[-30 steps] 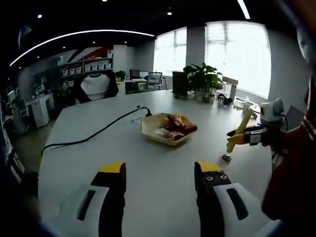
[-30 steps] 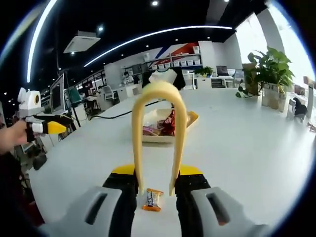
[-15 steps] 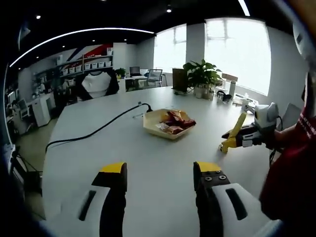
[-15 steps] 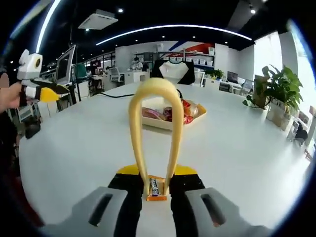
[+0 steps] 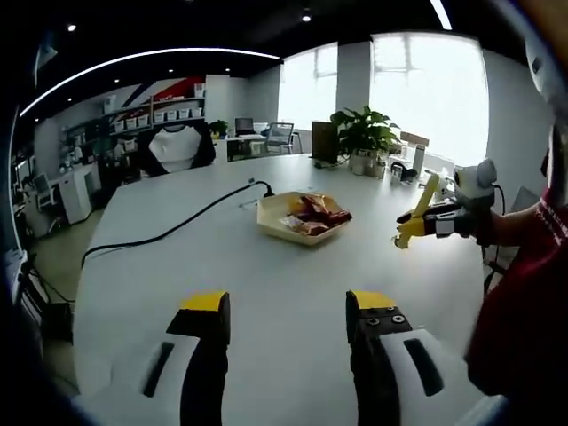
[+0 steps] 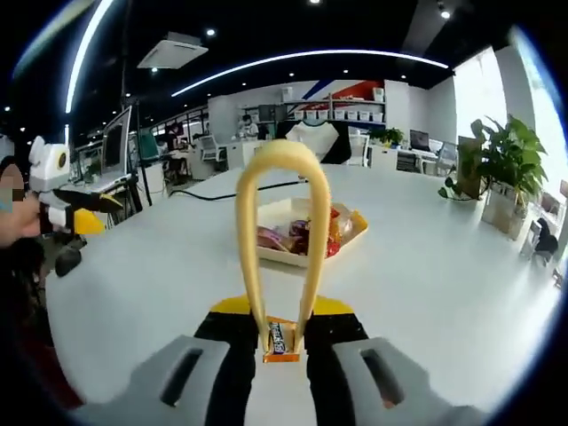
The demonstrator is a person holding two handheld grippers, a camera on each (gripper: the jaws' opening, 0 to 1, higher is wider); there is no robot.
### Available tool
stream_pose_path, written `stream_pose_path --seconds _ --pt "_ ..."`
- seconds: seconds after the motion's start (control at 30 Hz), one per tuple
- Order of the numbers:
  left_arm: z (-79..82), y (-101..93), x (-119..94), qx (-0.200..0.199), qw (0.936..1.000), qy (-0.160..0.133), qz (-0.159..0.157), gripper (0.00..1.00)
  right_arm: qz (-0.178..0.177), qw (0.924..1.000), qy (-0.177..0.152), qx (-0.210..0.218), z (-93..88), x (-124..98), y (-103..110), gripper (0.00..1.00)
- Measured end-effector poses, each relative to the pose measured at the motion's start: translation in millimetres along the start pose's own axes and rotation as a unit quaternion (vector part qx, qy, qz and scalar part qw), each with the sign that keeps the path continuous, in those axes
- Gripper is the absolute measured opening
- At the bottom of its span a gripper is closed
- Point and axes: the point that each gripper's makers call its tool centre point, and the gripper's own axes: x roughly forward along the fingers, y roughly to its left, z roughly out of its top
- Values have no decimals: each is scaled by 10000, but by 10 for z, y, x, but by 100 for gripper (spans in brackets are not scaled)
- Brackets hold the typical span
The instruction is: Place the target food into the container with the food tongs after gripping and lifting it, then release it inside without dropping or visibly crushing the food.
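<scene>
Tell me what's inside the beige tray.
The beige tray holds a heap of wrapped snacks, mostly red and purplish packets. The yellow tongs cover part of it, so a count is impossible.

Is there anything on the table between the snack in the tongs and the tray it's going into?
Nothing visible. The snack sits pinched in the tongs, and the table between it and the tray is bare. A black cable lies on the tray's far side, out of the path.

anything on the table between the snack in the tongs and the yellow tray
Nothing: in the right gripper view the white table is bare between the snack, pinched in the tongs, and the tray.
</scene>
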Motion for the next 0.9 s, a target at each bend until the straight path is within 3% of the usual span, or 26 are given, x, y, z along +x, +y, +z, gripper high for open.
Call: stream_pose_path --seconds 0.13,0.2,0.23,0.3,0.4,0.6,0.7,0.77,0.83,0.9 --pt "-28 -11 -33 1 10000 -4 48 56 72 9997 -220 52 335 111 -131 16" --pt "-74 1 -70 -65 9999 32 111 56 151 9985 -404 326 525 200 -198 16" --pt "-84 5 -79 -65 9999 42 130 55 122 9988 -411 243 554 213 -229 16" --pt "-115 33 -160 -105 9997 27 236 55 175 9979 -574 261 792 344 -292 16" --pt "-116 78 -265 -201 9990 -63 394 55 240 9978 -619 26 942 491 -285 16" --pt "-122 138 -444 -360 9971 -184 638 54 479 9973 -509 -234 1012 788 -198 16" --pt "-141 157 -502 -383 9963 -201 744 54 671 9964 -451 -261 957 939 -138 20" --pt "-156 164 -530 -435 9956 -230 797 55 747 9969 -251 -55 822 1064 -130 25" --pt "-173 174 -547 -462 9949 -240 862 55 574 9976 -188 -348 768 1094 -191 24" --pt "-180 170 -560 -484 9946 -242 881 55 656 9970 -355 -225 883 1011 -168 24"
